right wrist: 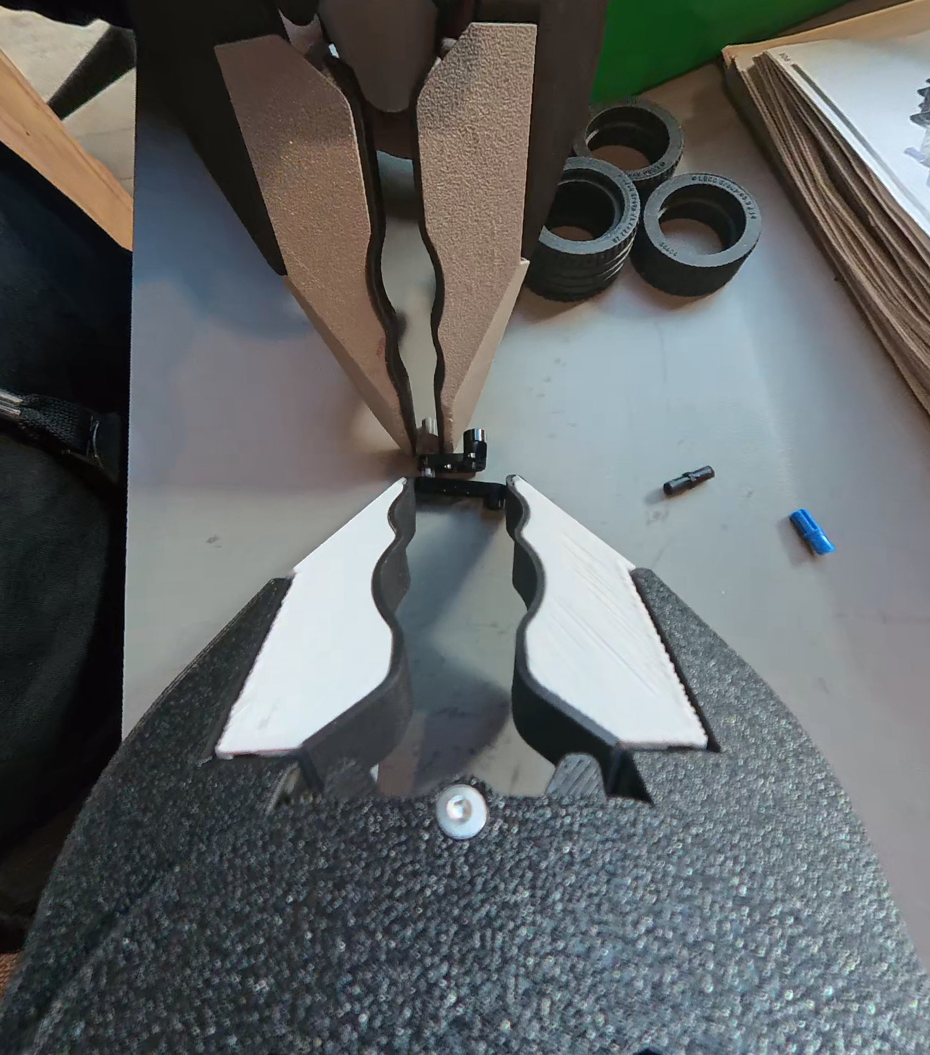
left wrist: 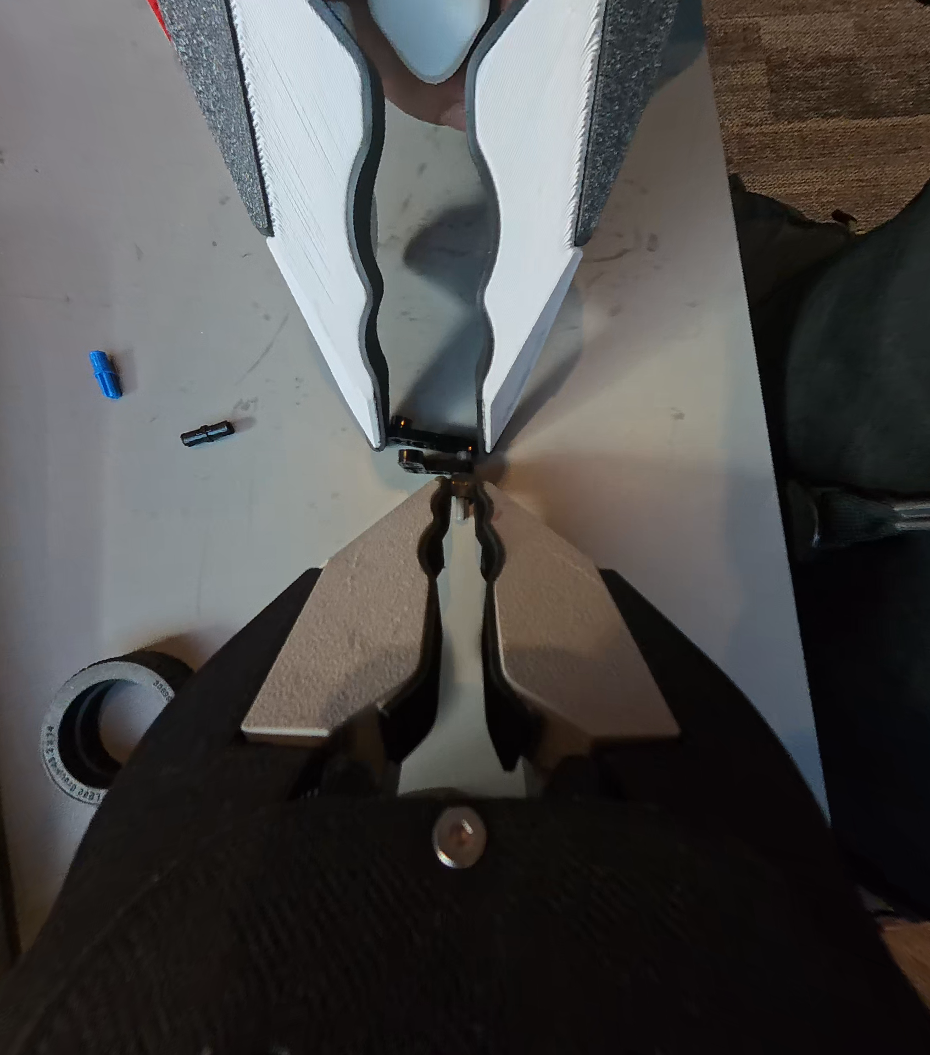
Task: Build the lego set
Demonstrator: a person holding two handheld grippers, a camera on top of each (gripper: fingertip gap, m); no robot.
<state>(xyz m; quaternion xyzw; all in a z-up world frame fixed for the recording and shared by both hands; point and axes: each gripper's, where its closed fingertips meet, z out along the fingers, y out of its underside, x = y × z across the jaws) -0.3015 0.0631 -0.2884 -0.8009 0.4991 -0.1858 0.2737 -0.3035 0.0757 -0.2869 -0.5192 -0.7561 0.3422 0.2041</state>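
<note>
**Two small black parts meeting tip to tip: slip risk high**

My left tongs (left wrist: 459, 502), tan fingers, are nearly pressed together, pinching a short light peg that carries a small black link (left wrist: 435, 461) at centre frame. My right tongs (right wrist: 457, 485), white fingers, are spread partway and pinch a flat black beam (right wrist: 459, 488) by its two ends, just below the link in the right wrist view. The two parts look touching or nearly so; I cannot tell if they have engaged.

Risks as I judge them:
- Both grips sit at the very fingertips. Any push off-axis could twist the link around its peg, or pop the beam out sideways.
- A dropped part could skid off the nearby bench (right wrist: 280, 399) edge, left of frame.
- Misaligned holes would jam rather than seat.

Spare black pin (right wrist: 688, 479) and blue pin (right wrist: 812, 532) lie loose at right, tyres (right wrist: 702, 234) upper right beside the booklet (right wrist: 873, 171).
</note>
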